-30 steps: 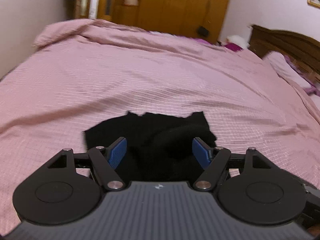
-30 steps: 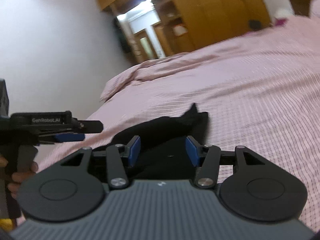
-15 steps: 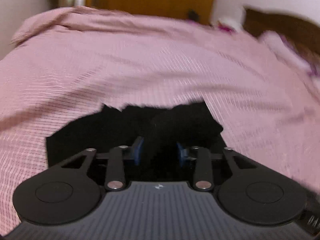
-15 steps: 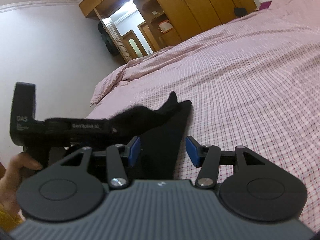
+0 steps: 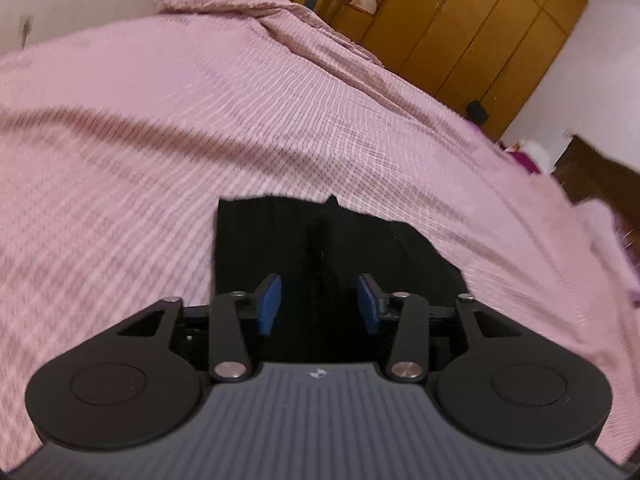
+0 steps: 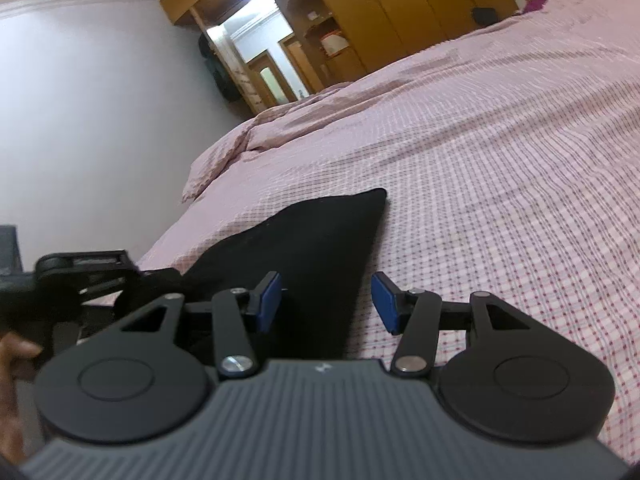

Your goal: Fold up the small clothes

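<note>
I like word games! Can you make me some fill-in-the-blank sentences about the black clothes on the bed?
1. The garment on the bed is ____ in colour.
2. The checked bedspread under it is ____.
3. The pads of the right gripper are ____ in colour.
4. The jaws of the left gripper are ____, not shut.

Missing words: black; pink; blue; open

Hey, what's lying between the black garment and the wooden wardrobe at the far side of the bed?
Only the pink checked bedspread, with a rumpled fold near its far edge. Nothing else lies between the black garment and the wardrobe in the right wrist view.
</note>
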Demonstrator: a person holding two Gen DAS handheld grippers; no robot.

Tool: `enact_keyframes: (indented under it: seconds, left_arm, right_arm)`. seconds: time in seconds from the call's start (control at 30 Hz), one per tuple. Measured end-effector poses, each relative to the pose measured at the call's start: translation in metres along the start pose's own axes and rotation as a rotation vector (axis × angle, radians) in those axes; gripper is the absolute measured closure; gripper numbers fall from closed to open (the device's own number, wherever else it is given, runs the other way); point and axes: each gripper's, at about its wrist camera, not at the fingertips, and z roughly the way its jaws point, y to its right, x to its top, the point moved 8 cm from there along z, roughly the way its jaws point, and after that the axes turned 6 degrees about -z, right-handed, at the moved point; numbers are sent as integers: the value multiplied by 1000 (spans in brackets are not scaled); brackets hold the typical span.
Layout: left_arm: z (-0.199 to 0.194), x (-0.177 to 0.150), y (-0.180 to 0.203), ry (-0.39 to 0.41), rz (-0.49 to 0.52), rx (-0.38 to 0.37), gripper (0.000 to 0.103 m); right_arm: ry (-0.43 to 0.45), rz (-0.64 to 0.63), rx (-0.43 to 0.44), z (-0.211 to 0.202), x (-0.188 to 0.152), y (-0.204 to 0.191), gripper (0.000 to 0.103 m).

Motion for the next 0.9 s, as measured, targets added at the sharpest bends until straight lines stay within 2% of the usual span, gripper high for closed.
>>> enact_keyframes:
  seconds: [0.1, 0.23, 0.37, 0.57, 0.67, 0.83, 0.9]
  left_arm:
    - [-17, -12, -1, -12, -27, -48, 45]
    - [-30, -24, 5, -33, -32, -113, 32]
    - [-36, -30, 10, -37, -24, -119, 31]
    - [-51, -38, 21, -30, 10, -191, 24]
    - [-49, -44, 25, -37, 36, -190, 21]
    - [-26, -51, 16, -41, 9, -100, 21]
    - [-18, -49, 17, -9, -5, -117, 22]
  right_arm:
    - [-15, -48, 7, -2, 6, -12, 49]
    - [-23, -94, 17, -5, 14, -27, 49]
    - [-30, -133, 19, -8, 17, -38, 49]
    - [-59, -179, 24, -8, 9, -48, 49]
    - [-90, -167, 11, -3, 1, -47, 49]
    - [-120, -150, 11, 2, -12, -43, 50]
    - [-125, -144, 11, 2, -14, -41, 50]
